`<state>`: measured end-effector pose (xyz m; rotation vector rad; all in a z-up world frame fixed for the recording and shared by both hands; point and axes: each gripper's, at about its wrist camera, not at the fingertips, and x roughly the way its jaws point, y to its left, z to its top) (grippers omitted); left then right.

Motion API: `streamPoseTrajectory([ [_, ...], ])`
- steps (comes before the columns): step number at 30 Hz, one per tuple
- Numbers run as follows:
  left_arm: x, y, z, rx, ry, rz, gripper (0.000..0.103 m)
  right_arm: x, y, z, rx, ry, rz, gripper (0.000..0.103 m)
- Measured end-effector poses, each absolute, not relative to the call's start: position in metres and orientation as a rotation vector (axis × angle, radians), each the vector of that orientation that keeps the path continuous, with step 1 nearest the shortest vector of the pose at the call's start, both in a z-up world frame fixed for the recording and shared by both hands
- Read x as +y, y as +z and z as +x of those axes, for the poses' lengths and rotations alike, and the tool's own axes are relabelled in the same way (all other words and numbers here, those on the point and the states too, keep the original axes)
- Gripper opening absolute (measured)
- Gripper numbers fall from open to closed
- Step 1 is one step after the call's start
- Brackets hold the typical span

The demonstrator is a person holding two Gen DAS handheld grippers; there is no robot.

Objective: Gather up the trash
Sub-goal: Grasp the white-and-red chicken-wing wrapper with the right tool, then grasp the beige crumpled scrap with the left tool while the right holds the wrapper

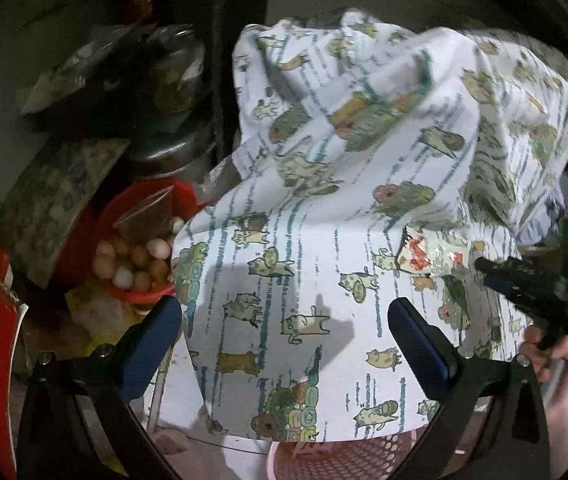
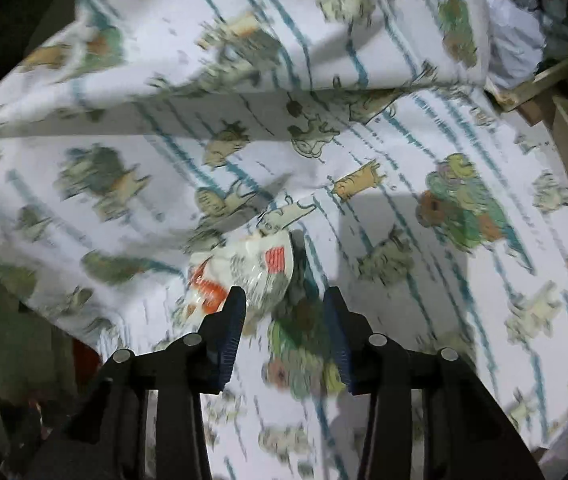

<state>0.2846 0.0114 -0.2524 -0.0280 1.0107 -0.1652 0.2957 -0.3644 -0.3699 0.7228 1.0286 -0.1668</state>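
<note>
Crinkled white-and-red wrapper (image 2: 240,280) lies on the cat-print cloth (image 2: 404,152); your right gripper (image 2: 284,300) stands part-open and empty just short of it, while your left gripper (image 1: 284,320) hangs wide open, holding nothing.

Both fisheye views are dim at the rim, fading to black corners with curved edges. Light falls brightly on the printed cloth (image 1: 324,240) ahead of the fingers (image 1: 416,336), which throw hard shadows onto it. The right wrist view smears with motion blur; glare glints on the crumpled wrapper (image 2: 244,276).
</note>
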Motion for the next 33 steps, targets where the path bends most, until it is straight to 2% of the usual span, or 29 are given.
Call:
streamPoseTrajectory([
  [4,0.015,-0.249,0.285,0.981,-0.136,0.0,0.102,-0.362,-0.393,0.313,1.054,-0.11,0.785,0.037],
  [6,0.013,-0.248,0.285,0.972,-0.133,0.018,0.102,-0.36,-0.398,0.316,1.056,-0.073,0.818,0.019],
  [8,0.011,-0.248,0.285,0.971,-0.145,0.02,0.102,-0.357,-0.396,0.317,1.048,-0.053,0.816,0.008],
  [9,0.01,-0.247,0.285,0.969,-0.149,0.022,0.102,-0.356,-0.392,0.316,1.041,-0.041,0.804,0.006],
  [17,-0.004,-0.243,0.28,0.937,-0.156,0.069,0.102,-0.345,-0.325,0.28,1.057,0.04,0.59,0.004],
  [24,-0.011,-0.243,0.277,0.942,-0.161,0.039,0.102,-0.356,-0.241,0.222,0.886,-0.063,0.325,0.004],
  [33,-0.038,-0.256,0.268,0.951,-0.192,0.062,0.102,-0.396,-0.215,0.208,0.775,-0.157,0.37,0.004],
])
